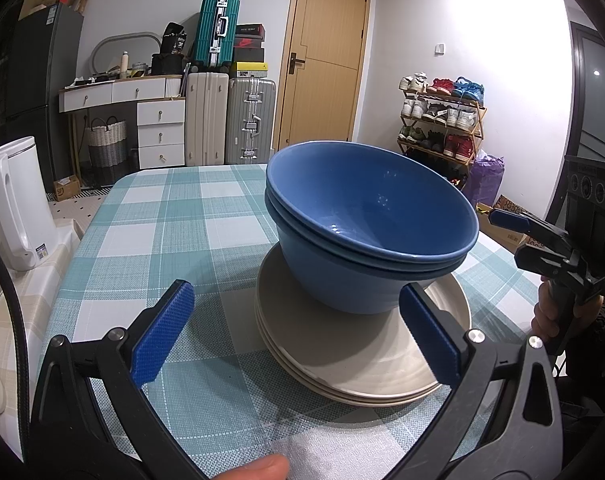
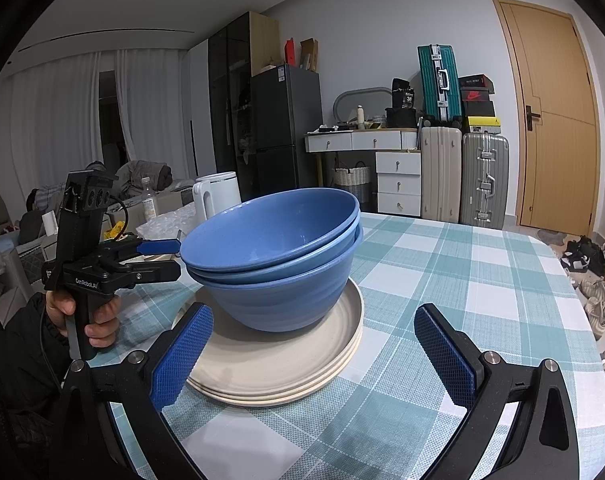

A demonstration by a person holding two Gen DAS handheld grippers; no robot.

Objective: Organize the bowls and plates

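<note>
Three nested blue bowls (image 1: 366,224) (image 2: 274,256) stand on a stack of three beige plates (image 1: 342,360) (image 2: 270,364) on the checked tablecloth. My left gripper (image 1: 298,336) is open, just in front of the stack, its fingers on either side of the plates' near edge and holding nothing. My right gripper (image 2: 314,356) is open too, with its left pad over the plate rim and the other over bare cloth. In the left wrist view the right gripper (image 1: 514,232) shows at the right edge; in the right wrist view the left gripper (image 2: 170,256) sits left of the bowls, held by a hand.
The table (image 1: 162,220) (image 2: 482,272) carries a teal and white checked cloth. A white kettle (image 1: 14,204) (image 2: 218,196) stands off its left side. Suitcases (image 1: 230,120), a drawer unit (image 1: 158,128), a shoe rack (image 1: 442,116) and a door (image 1: 326,60) line the far wall.
</note>
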